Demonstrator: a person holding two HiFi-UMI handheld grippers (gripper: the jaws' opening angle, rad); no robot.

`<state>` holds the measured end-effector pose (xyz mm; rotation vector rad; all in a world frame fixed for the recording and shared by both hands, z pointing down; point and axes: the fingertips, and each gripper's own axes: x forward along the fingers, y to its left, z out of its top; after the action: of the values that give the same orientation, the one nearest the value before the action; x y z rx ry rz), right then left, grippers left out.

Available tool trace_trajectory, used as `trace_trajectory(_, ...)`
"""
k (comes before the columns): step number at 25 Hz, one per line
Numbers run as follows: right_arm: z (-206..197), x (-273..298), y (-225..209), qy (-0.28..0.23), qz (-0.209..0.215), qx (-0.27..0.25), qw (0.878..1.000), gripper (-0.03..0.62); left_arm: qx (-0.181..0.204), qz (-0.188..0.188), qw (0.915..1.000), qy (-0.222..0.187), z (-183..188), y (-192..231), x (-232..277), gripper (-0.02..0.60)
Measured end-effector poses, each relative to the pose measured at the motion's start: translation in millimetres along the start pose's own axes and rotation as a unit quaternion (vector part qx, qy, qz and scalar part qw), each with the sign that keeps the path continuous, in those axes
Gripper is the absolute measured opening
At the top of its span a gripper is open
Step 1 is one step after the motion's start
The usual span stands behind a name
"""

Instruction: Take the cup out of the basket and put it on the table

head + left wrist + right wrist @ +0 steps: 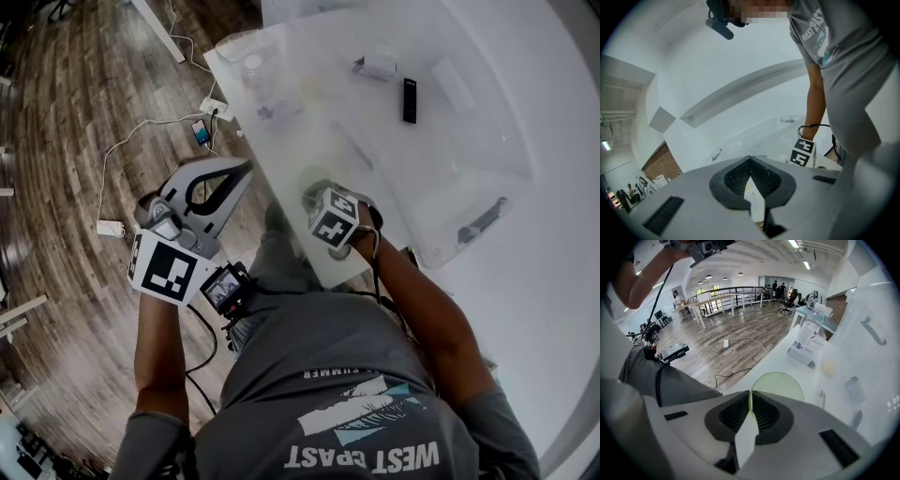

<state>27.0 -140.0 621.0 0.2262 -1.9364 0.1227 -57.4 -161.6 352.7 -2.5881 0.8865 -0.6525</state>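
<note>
The cup (780,384) is pale green and dotted. In the right gripper view it sits just past the jaw tips, over the white table (787,364) near its front edge. My right gripper (750,392) is shut on the cup's thin rim. From the head view the cup (317,186) is a dim round shape ahead of the right gripper (319,197). The basket (469,178) is a clear plastic bin on the table to the right. My left gripper (246,167) hangs over the floor left of the table, jaws shut (750,158) and empty.
On the table lie a black remote (410,99), a white box (380,66) and a clear bottle (253,67). A phone (201,131), a power strip (111,228) and cables lie on the wooden floor. The table's front corner is close to the person's body.
</note>
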Motion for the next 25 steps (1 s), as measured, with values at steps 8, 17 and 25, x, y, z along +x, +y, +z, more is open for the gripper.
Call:
trace_trajectory(8, 18.2, -35.3, -4.7, -0.056, -0.047, 0.008, 0.997, 0.077, 0.013, -0.003, 0.9999, -0.005, 12.5, -1.7, -0.2, 0.008)
trace_trajectory(17, 99.4, -186.5, 8.3, -0.276, -0.135, -0.014, 0.952, 0.011, 0.039, -0.003, 0.9992, -0.01, 39.4, -7.4, -6.3, 0.008)
trace_trajectory(25, 116.1, -300.4, 32.5, -0.36, -0.181, -0.051, 0.914, 0.011, 0.059, -0.002, 0.9982, -0.011, 68.9, -29.3, -16.9, 0.008)
